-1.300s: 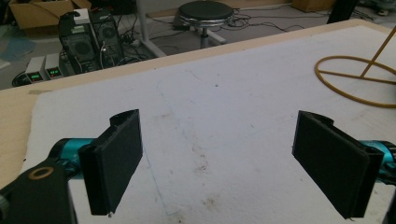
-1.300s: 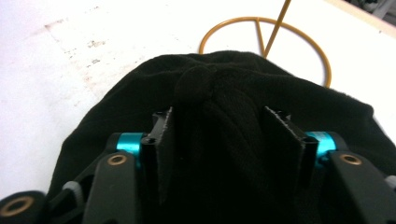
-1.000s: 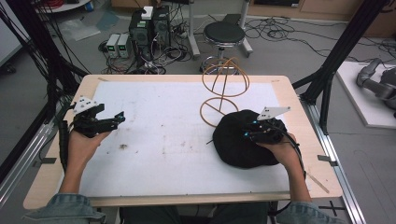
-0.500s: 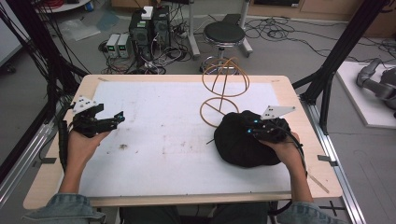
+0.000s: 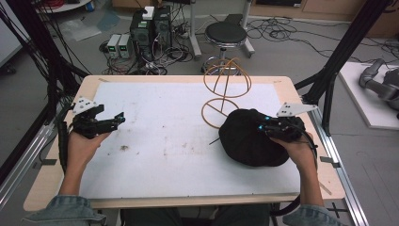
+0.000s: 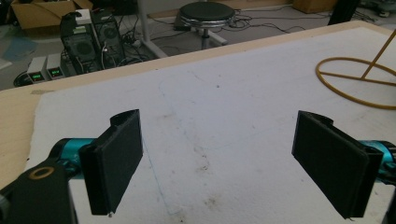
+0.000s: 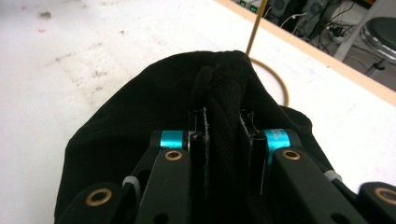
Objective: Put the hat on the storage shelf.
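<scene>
Black fabric (image 5: 247,141), soft and matte like a knitted cap or cloth, lies bunched in a rounded heap on the white mat (image 5: 174,127), just beside the base ring of the yellow wire stand (image 5: 221,94) and touching it at its near edge as far as the high view shows. In the right gripper view a ridge of the cloth (image 7: 224,93) is gathered up into a thick fold, with the rest of it spreading wide and low around that fold.

The right gripper (image 5: 275,128) sits on top of the heap, on the side away from the wire stand. Its jaws have just been closing and now pinch the raised fold tight, the pads (image 7: 200,140) pressed against the fabric on both sides.

The left gripper (image 5: 106,123) is held well apart from the wire stand, over the far side of the mat. Its jaws are spread wide, pads (image 6: 116,158) facing each other with bare, lightly stained mat between them.
</scene>
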The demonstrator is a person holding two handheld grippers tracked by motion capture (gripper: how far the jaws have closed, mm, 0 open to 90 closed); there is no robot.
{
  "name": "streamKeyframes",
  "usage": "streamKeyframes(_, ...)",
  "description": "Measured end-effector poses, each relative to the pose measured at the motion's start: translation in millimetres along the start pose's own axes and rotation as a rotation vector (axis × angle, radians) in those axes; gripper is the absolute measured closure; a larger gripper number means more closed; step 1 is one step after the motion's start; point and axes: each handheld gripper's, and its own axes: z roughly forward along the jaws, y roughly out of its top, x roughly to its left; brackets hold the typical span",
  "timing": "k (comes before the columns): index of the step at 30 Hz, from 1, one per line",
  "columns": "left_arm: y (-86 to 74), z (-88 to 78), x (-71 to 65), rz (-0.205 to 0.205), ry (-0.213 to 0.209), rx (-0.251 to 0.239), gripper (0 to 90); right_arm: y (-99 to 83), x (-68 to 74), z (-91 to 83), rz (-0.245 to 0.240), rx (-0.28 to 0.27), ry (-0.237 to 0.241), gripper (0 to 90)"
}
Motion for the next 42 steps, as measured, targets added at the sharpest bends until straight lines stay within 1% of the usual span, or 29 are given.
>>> streamKeyframes(2,0.1,-0.1,0.1,-0.002,-0.001,-0.002,16.6,0.9,-1.6,-5.6,-0.002,-0.01,-0.006,78.7)
streamKeyframes(3,0.1,-0.5,0.2,-0.003,0.0,-0.001,16.7,1.6,-2.8,-11.6,0.0,-0.023,-0.008,78.8)
streamKeyframes(4,0.2,-0.6,0.5,-0.003,0.001,-0.002,16.7,1.6,-2.8,-11.6,0.0,-0.023,-0.008,78.8)
streamKeyframes(5,0.3,-0.7,0.7,-0.004,0.0,-0.004,16.7,1.9,-3.1,-15.1,0.007,-0.028,-0.011,78.9)
streamKeyframes(6,0.4,-1.0,0.9,-0.004,0.002,-0.003,16.6,2.1,-4.8,-18.3,0.002,-0.038,-0.015,78.9)
streamKeyframes(10,0.6,-1.6,1.7,-0.007,0.002,-0.007,16.7,2.0,-7.2,-30.0,0.023,-0.071,-0.019,79.1)
streamKeyframes(13,0.8,-2.1,2.2,-0.004,0.0,-0.007,16.6,3.0,-8.2,-36.2,0.029,-0.096,-0.027,79.7)
streamKeyframes(18,1.0,-3.0,2.9,-0.007,0.002,-0.009,16.6,5.5,-8.1,-45.6,0.028,-0.121,-0.046,79.9)
streamKeyframes(29,4.9,-9.3,5.9,-0.012,0.007,-0.03,16.6,8.3,-8.9,-64.3,0.075,-0.17,-0.088,81.5)
streamKeyframes(31,5.7,-10.6,6.1,-0.016,0.008,-0.034,16.6,9.2,-9.4,-68.5,0.09,-0.187,-0.086,81.5)
streamKeyframes(39,8.4,-15.8,8.9,-0.022,0.012,-0.051,16.6,15.7,-7.4,-90.1,0.107,-0.257,-0.092,81.4)
streamKeyframes(42,8.7,-16.5,9.6,-0.026,0.016,-0.054,16.6,21.0,-10.0,-95.9,0.127,-0.289,-0.083,81.4)
